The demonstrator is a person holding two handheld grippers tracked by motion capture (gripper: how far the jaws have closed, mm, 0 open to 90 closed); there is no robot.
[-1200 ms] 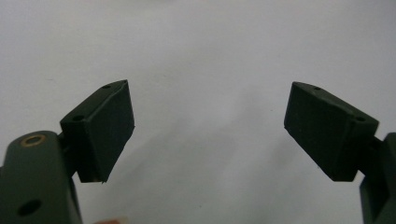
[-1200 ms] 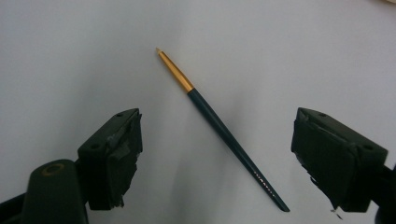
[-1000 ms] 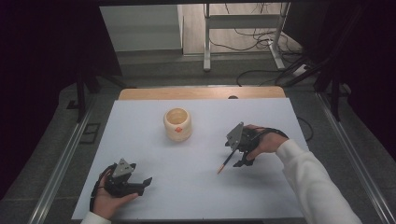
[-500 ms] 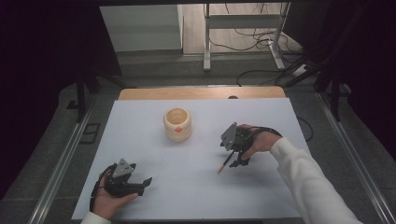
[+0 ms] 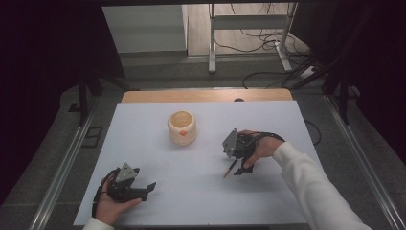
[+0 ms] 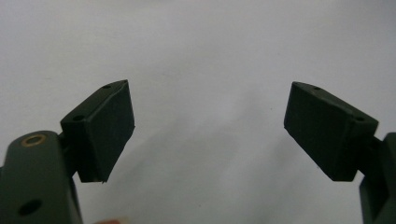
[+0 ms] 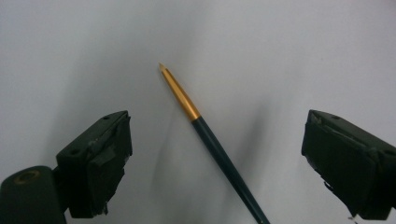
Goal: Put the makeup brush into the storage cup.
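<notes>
A thin brush (image 7: 219, 154) with a dark teal handle and a gold ferrule lies on the white table, its tip pointing away between the jaws of my right gripper (image 7: 217, 123). The jaws stand wide apart on either side and do not touch it. From above, the brush (image 5: 230, 168) lies slanted just under the right gripper (image 5: 241, 165), right of the table's middle. My left gripper (image 5: 146, 188) rests near the front left edge. Its jaws (image 6: 208, 100) are spread wide with bare table between them.
A cream round cup (image 5: 182, 127) with an orange mark stands upright on the white table (image 5: 201, 201), left of and beyond the right gripper. A wooden strip (image 5: 206, 95) runs along the far edge. Metal rails flank both sides.
The right hand and its gripper have shifted slightly left over the brush. The brush and the left gripper have stayed where they were.
</notes>
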